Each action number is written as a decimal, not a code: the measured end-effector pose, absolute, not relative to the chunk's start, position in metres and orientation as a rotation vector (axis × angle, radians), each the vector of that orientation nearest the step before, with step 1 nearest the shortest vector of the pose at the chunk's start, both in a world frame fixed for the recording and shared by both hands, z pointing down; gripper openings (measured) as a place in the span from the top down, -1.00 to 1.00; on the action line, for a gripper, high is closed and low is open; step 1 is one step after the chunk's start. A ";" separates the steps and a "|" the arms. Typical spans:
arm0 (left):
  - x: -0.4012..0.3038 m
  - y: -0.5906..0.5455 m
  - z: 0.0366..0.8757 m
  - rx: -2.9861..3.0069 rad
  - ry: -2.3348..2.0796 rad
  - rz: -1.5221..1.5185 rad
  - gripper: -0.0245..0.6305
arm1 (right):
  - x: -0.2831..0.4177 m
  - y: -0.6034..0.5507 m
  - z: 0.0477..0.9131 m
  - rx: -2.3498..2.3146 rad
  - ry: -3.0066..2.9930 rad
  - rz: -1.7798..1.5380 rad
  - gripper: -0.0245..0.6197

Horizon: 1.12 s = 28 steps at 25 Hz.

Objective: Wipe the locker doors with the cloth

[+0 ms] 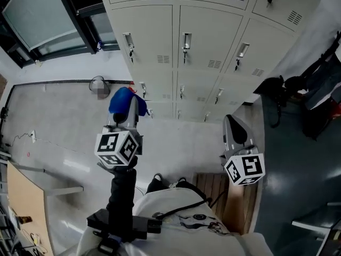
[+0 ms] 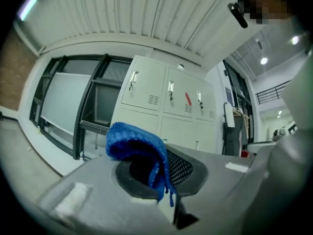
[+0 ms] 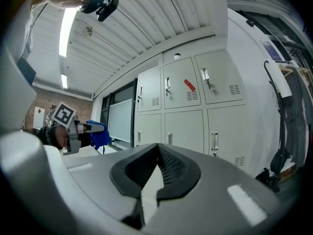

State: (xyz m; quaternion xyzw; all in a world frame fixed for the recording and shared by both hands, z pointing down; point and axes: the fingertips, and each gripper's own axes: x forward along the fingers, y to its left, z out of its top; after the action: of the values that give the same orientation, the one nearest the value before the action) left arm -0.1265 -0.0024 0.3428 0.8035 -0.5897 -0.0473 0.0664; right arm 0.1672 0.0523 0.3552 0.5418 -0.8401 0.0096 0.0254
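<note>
the left gripper (image 1: 127,110) is clenching the blue cloth (image 2: 138,142) between its jaws. the cloth is hanging folded over the jaw tips, and some loose threads are going down from its edge. the gripper is holding it up in the air in front of the grey locker doors (image 1: 205,41), apart from them and not touching. the right gripper (image 3: 157,166) is pointing toward the same lockers, its jaws are pressing together at the tips, and nothing is sitting between them.

No legible text, labels or numbers
</note>
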 end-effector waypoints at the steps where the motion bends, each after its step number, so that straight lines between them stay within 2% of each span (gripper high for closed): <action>1: -0.128 -0.009 0.343 2.409 -1.821 -0.114 0.85 | 0.171 0.052 0.356 1.667 -2.597 0.026 0.91; 13: -0.192 -0.143 0.315 2.278 -2.157 0.035 0.85 | 0.178 -0.007 0.374 1.647 -2.537 0.068 0.91; 28: -0.239 -0.331 0.289 2.272 -2.279 0.215 0.85 | 0.109 -0.148 0.361 1.648 -2.516 0.041 0.91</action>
State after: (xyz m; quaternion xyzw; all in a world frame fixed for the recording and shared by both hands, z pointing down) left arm -0.2385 -0.3309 0.2888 0.7038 -0.7060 0.0667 -0.0418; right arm 0.1085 -0.1479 0.3609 0.5465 -0.8347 0.0135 0.0667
